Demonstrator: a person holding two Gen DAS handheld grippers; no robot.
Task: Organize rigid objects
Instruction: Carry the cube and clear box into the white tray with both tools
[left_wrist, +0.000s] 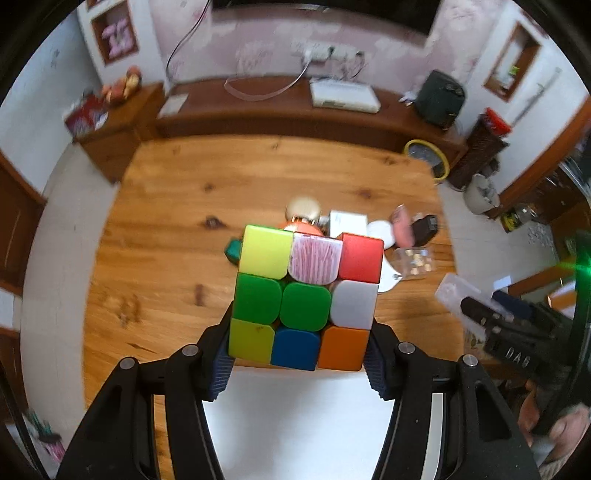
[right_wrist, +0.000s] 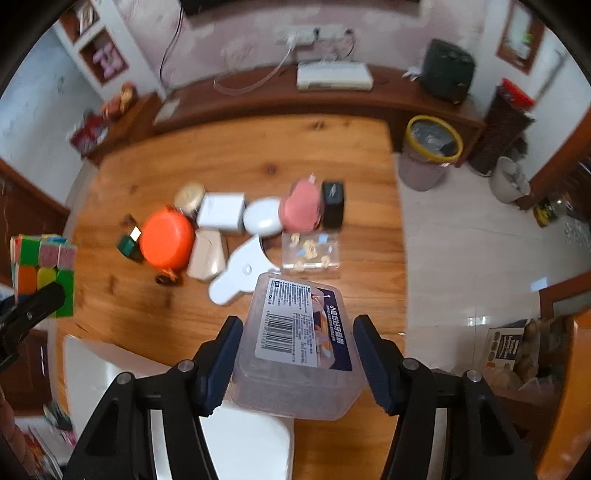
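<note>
- L gripper (left_wrist: 297, 354): pinching a scrambled puzzle cube (left_wrist: 306, 297) by its lower row, ribbed pads flat on its L and R sides. Cube sits between the fingertips and sticks out well past them, lifted clear of the wooden table (left_wrist: 166, 229).
- R gripper (right_wrist: 295, 363): clamped on a clear plastic box (right_wrist: 295, 350) w/ barcode label facing the cam. Box fills the gap between the pads, tilted, far end pointing toward the table clutter; also off the surface.
- In R wrist view the cube shows at far L edge, held up in the L gripper's black finger, well apart from the box.
- Rest of items grouped mid-table: orange bowl (right_wrist: 168, 240), white box (right_wrist: 221, 212) just behind-right of it, white oval case (right_wrist: 263, 216), pink item (right_wrist: 301, 206), black box (right_wrist: 332, 205) at R end of the row.
- Nearer row: tan box (right_wrist: 207, 254) touching the bowl, white flat piece (right_wrist: 242, 273), clear case w/ small bits (right_wrist: 310, 251).
- Small green block (right_wrist: 127, 245) just L of bowl.
- White tray (right_wrist: 255, 435) under the grippers at the near table edge.
- Both views motion-blurred; fine detail unreadable.
</note>
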